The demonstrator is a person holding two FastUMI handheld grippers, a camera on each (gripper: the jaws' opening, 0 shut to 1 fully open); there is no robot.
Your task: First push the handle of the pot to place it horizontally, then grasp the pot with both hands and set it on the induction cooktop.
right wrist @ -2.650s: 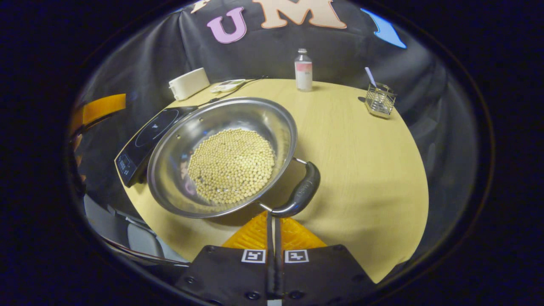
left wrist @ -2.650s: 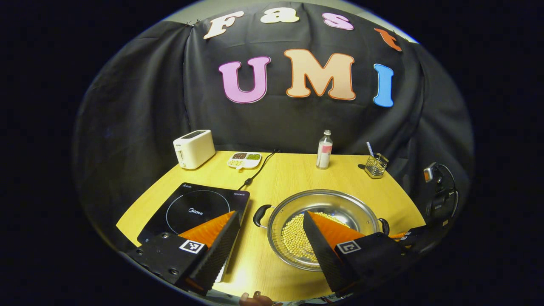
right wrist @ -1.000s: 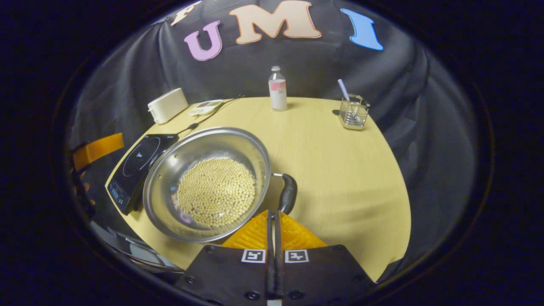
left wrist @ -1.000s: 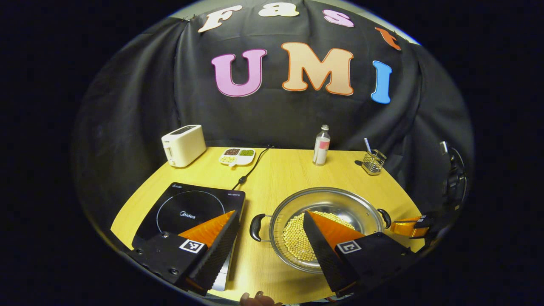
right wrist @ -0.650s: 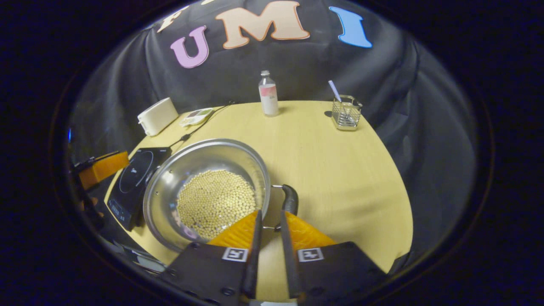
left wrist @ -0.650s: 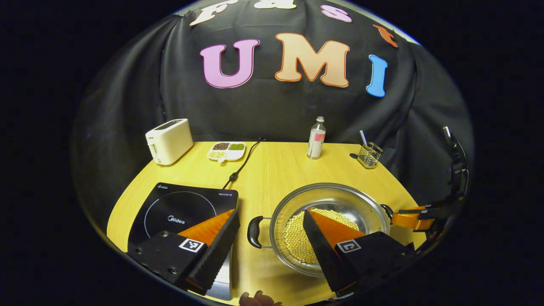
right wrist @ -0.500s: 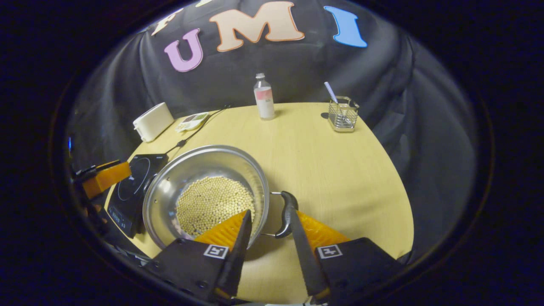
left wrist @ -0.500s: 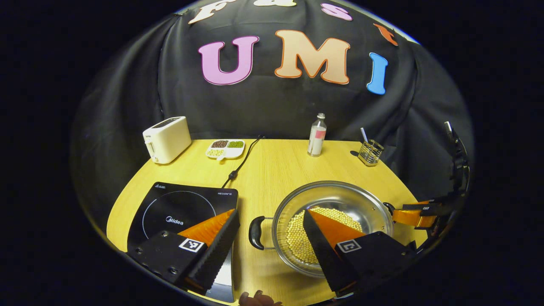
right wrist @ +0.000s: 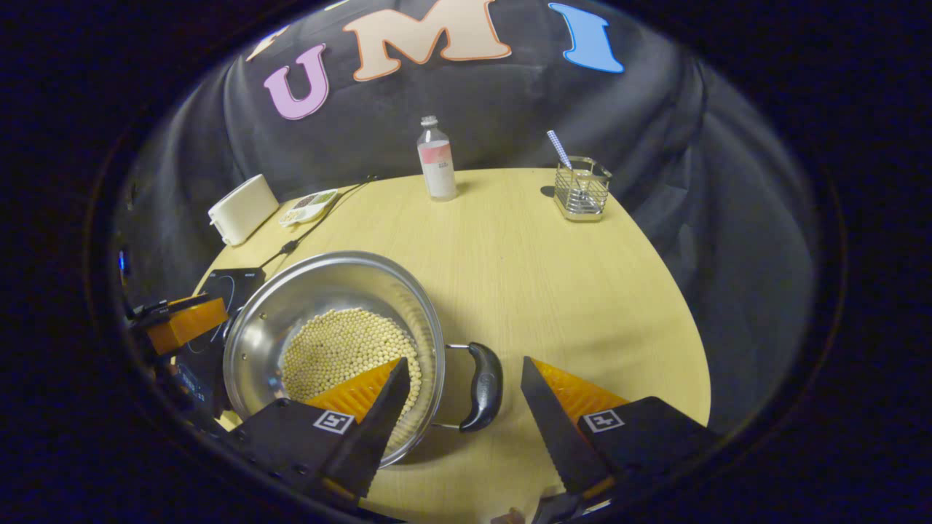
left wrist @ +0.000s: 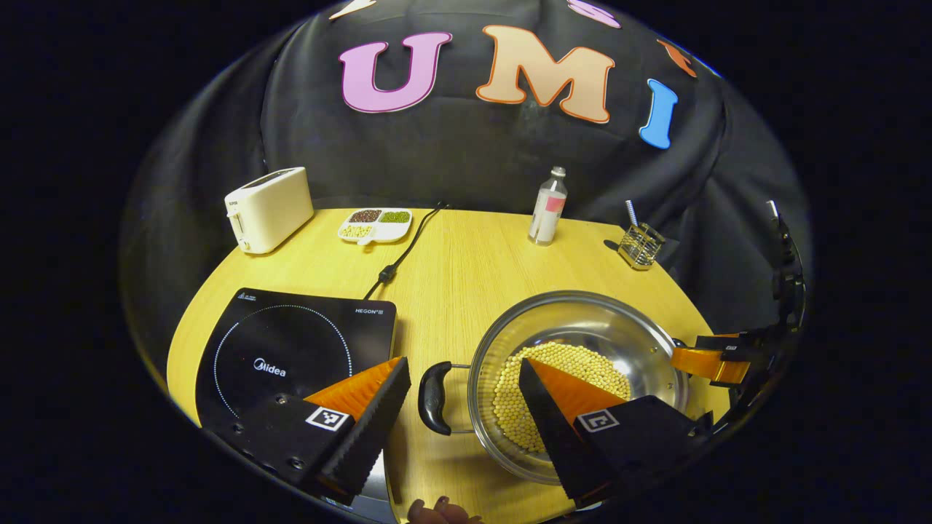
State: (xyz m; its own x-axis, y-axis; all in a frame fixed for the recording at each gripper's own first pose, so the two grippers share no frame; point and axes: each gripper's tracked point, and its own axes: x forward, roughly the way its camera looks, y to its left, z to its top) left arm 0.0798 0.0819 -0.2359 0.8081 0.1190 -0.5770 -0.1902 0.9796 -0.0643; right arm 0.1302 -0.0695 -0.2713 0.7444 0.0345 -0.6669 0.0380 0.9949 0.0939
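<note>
**Both grippers spread at the pot handles**

In the left gripper view, the left gripper point(left wrist: 464, 371) is seen with its fingers spread wide. The left handle point(left wrist: 431, 388) of the pot point(left wrist: 579, 327) lies between the fingers and is not touched by either. One finger is held over the near corner of the induction cooktop point(left wrist: 291, 353); the other is held over the beans point(left wrist: 561, 371) inside the pot.

In the right gripper view, the right gripper point(right wrist: 466, 375) is likewise spread wide. The right handle point(right wrist: 484, 386) lies between its fingers without contact. One finger overlaps the pot point(right wrist: 328, 291) and its beans point(right wrist: 338, 349).

The pot is located on the wooden table point(left wrist: 466, 262), just beside the right edge of the cooktop and not on it. Its two handles point to the left and to the right, in line across the table.

On the glass of the cooktop, the brand "Midea" is printed inside the ring, and a second mark is printed at the far right corner; it is too small to be read with certainty. A cord point(left wrist: 404, 255) runs from the cooktop toward the back wall.

At the back of the table are placed a toaster point(left wrist: 268, 209), a divided dish point(left wrist: 375, 225) of mixed beans, a bottle point(left wrist: 547, 206) with a pink label, and a wire holder point(left wrist: 641, 244). The writing on the bottle label cannot be made out.
</note>
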